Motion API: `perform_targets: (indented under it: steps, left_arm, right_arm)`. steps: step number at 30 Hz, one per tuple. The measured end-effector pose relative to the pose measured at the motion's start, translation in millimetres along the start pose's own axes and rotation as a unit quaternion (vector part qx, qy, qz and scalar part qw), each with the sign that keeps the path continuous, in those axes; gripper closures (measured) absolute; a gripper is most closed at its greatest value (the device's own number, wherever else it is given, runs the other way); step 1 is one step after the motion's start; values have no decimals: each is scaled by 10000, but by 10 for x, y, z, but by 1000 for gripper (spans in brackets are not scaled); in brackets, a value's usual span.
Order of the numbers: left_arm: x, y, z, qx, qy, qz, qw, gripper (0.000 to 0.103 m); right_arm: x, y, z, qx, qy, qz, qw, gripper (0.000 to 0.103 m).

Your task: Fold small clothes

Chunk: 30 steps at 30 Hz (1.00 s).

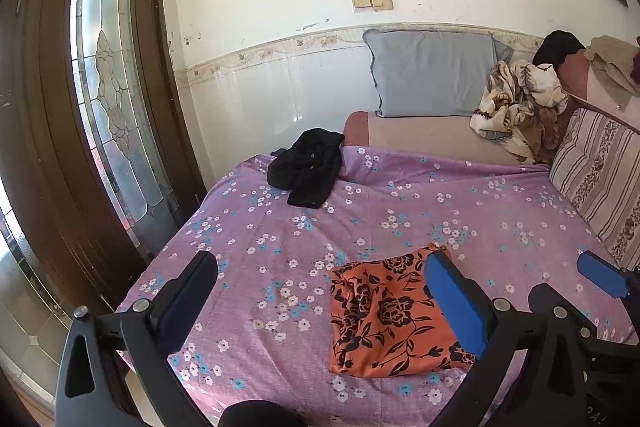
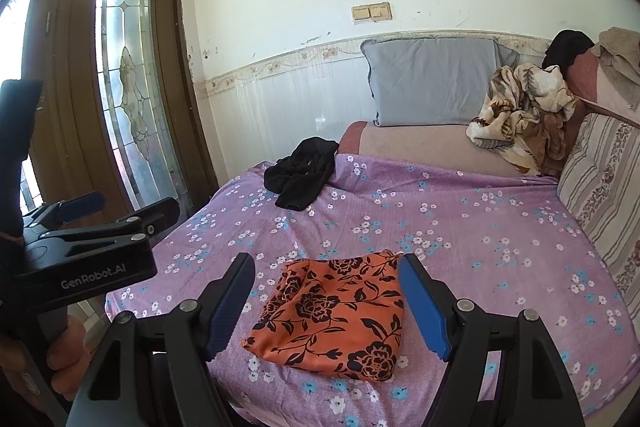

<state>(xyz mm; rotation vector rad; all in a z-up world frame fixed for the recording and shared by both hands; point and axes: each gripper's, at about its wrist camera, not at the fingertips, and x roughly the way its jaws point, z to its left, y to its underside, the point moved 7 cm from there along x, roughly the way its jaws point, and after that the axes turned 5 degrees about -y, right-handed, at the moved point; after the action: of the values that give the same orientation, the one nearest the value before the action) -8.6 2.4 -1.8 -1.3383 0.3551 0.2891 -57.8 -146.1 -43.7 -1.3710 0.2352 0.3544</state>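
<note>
Two garments: both lie on the purple bedsheet w/ small white and blue flowers [image 2: 460, 227], well apart from each other.
Garment 1: folded orange cloth w/ black rose print [image 2: 336, 311], flat rectangle, near centre of the sheet, close to the near edge.
Garment 2: crumpled black garment [image 2: 302, 173], unfolded heap, far left of the sheet, near the far fold of the sheet.
Left gripper [image 1: 326, 273]: fingers spread wide, holding nothing. In left wrist view the orange cloth [image 1: 384, 311] lies between them, toward the right finger; whether that finger touches it, cannot tell.
Right gripper [image 2: 326, 273]: fingers spread wide, holding nothing. Orange cloth sits between the two blue-padded fingers in right wrist view; the gripper appears above the cloth, contact cannot be told.
Gripper relation: left unit [image 2: 108, 215] visible at left edge of right wrist view, beside the sheet's near left corner; right unit's blue pad [image 1: 602, 277] visible at right edge of left wrist view.
Far side: grey-blue rectangular pillow [image 2: 432, 87] upright against the white tiled wall; cream and brown patterned blanket [image 2: 520, 115] bunched to its right.
Right side: striped floral cushion [image 2: 604, 179] along the sheet's right edge.
Left side: brown wooden door w/ leaded glass panel [image 2: 124, 87].
</note>
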Motion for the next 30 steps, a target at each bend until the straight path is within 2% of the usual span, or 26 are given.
perform_targets:
  steps: [12, 30]
  left_arm:
    - [144, 80, -3, 34, 46, 107, 9999, 0]
    - [387, 219, 217, -66, -138, 288, 9995, 0]
  right_arm:
    - [133, 77, 9, 50, 13, 146, 9999, 25]
    - [450, 148, 205, -46, -109, 373, 9992, 25]
